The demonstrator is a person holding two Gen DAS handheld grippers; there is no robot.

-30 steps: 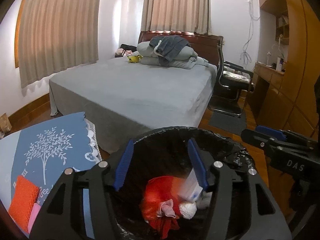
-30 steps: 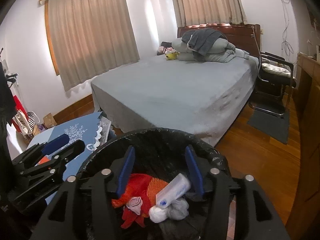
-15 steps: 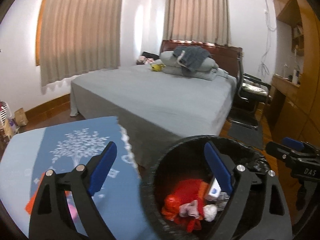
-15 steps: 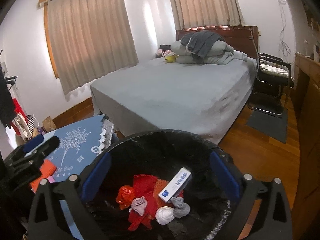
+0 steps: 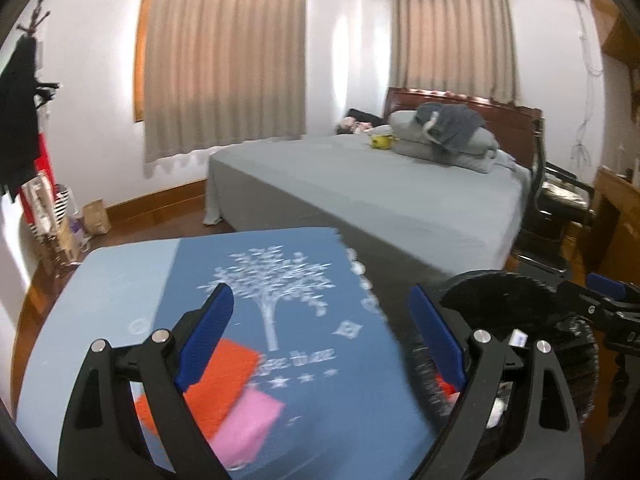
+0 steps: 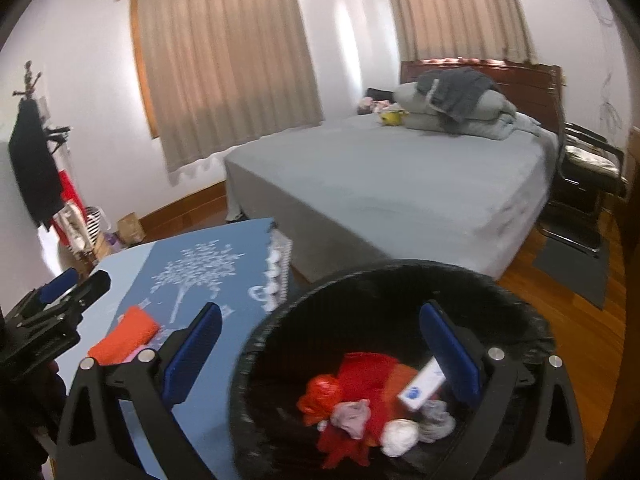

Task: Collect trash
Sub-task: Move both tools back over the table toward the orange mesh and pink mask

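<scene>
From the left wrist, the left gripper is spread wide and carries nothing, its blue pads framing the blue table cover with the white tree print. At about 7 o'clock in this view lie an orange cloth and, touching it on the near side, a pink piece; both are smeared by motion blur, so whether they are trash or belong on the table cannot be told. The wide jaws pointed over them suit a reach for the next pick, as a judgement. At 4 o'clock sits the black trash bin, just off the table's edge, with the other tool above its far rim. From the right wrist, the right gripper is likewise wide apart and empty, hanging over the bin's mouth. Down inside at 5 o'clock lies the collected trash: red plastic bag, crumpled tissue balls and a white box leaning against the right side. The bin stands beside the table, probably so that a drop needs only a short swing. At 9 o'clock the left tool shows over the table near the orange cloth, while the grey bed fills the background at 1 o'clock.
</scene>
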